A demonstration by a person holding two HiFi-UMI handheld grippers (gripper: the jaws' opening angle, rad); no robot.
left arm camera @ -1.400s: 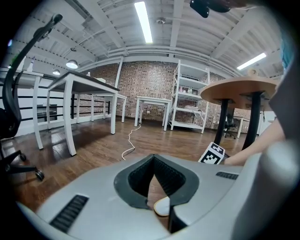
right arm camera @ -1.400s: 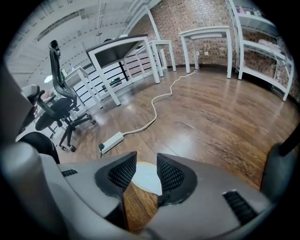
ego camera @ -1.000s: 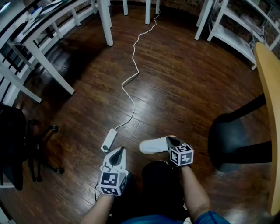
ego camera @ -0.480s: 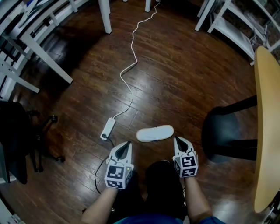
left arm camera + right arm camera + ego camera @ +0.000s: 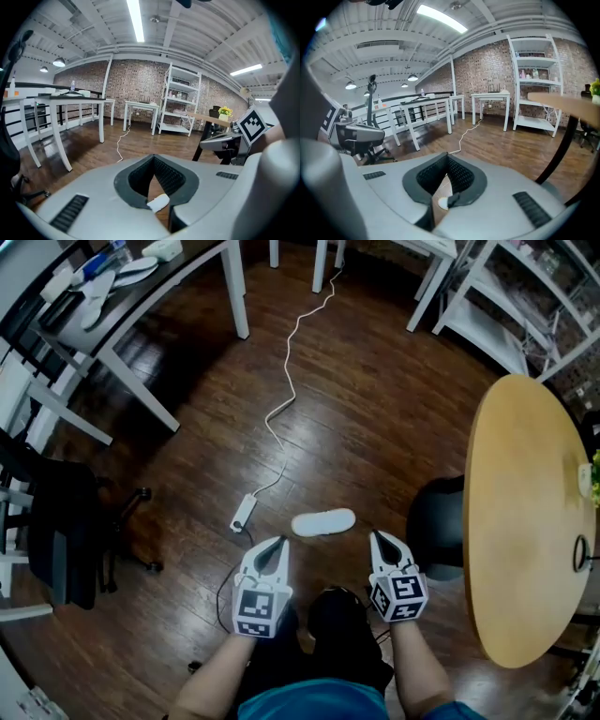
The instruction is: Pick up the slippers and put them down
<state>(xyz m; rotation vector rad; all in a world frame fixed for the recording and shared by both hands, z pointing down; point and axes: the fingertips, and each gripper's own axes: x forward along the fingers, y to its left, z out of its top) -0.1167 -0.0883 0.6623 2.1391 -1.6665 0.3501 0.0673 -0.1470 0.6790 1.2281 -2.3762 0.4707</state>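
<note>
Lying flat on the dark wooden floor, sole down and turned crosswise, one white slipper [image 5: 323, 521] is seen just beyond the two tongs and roughly midway between them; no second slipper can be made out in any view. The left tongs [image 5: 277, 543] are held near and to the left of it, the right tongs [image 5: 376, 536] near and to its right, both well above the floor and tilted forward and down, so that neither touches the slipper. In each gripper view the jaws are drawn together at their tips with nothing clamped between the ribbed pads; only floor and a small white patch, probably the slipper below, are seen through the gap. With both tongs closed and empty and the slipper resting squarely on the boards, it is judged that the slipper is set down and not in hand. A white power strip [image 5: 243, 513] lies just left of the slipper, with its cable [image 5: 286, 390] running away toward the far white-legged surface [image 5: 141, 296], so a clear patch of floor seems to have been chosen for the slipper, apart from the cord. A round wooden surface [image 5: 525, 521] stands to the right, and a black office chair [image 5: 66, 531] is kept well apart on the left.
</note>
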